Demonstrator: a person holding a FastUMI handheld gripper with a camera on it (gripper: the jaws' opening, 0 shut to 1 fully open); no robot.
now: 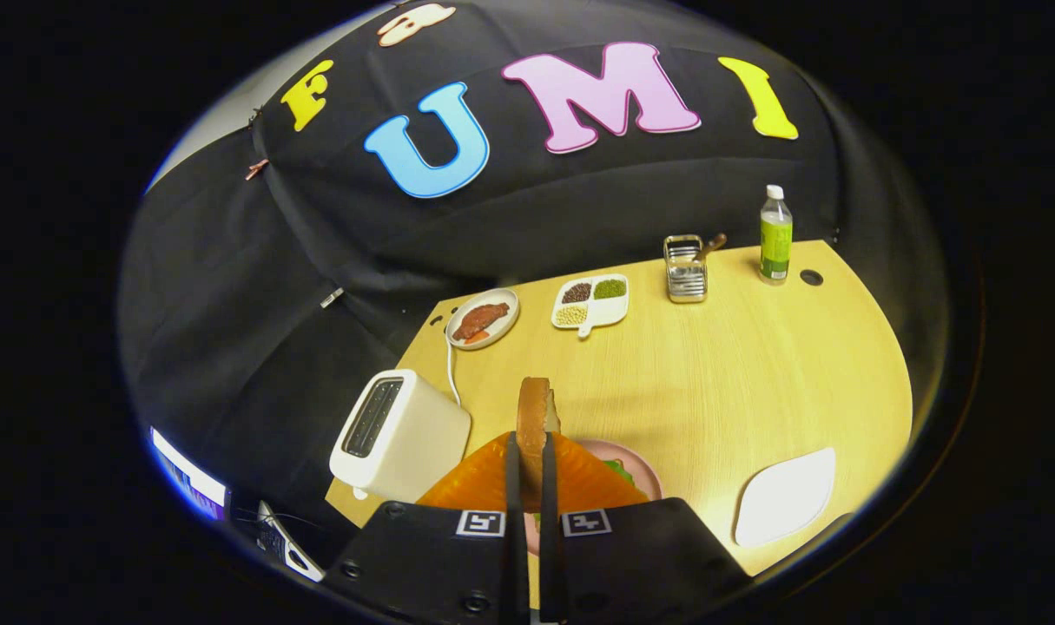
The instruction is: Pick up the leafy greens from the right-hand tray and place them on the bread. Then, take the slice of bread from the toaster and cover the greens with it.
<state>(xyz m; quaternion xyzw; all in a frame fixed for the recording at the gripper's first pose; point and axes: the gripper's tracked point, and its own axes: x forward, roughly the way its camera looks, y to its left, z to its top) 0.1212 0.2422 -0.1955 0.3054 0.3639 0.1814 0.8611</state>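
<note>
Wooden table (pixel 753 373) fills the centre and right of the frame, light yellow top, small round hole near its upper right corner.

Gripper (pixel 531 473) at bottom centre, black body with two square markers, orange finger shells. Fingers narrow, both pressed on a slice of bread (pixel 536 417) held upright on edge, crust sticking up above the fingertips.

White toaster (pixel 398 434) at lower left, just left of the fingers, slot facing up and looking empty, white cord running up behind it toward the upper left of the table.

White tray (pixel 786 496) at lower right, leaf-shaped, bare surface.

Pink plate (pixel 636 464) directly under and just right of the fingers, mostly hidden by the orange shells. Leafy greens (pixel 618 470) show as a small green patch on it beside the right finger; whether bread lies under them is hard to tell, view blocked.

Upper middle: round plate (pixel 484 319) with reddish-brown food, then to its right a white divided dish (pixel 591 303) with dark, green and pale grains in three sections.

Upper right: metal holder (pixel 685 269) with a brown-handled tool in it, and a green-labelled bottle (pixel 775 236) with white cap near the table's far edge.
</note>
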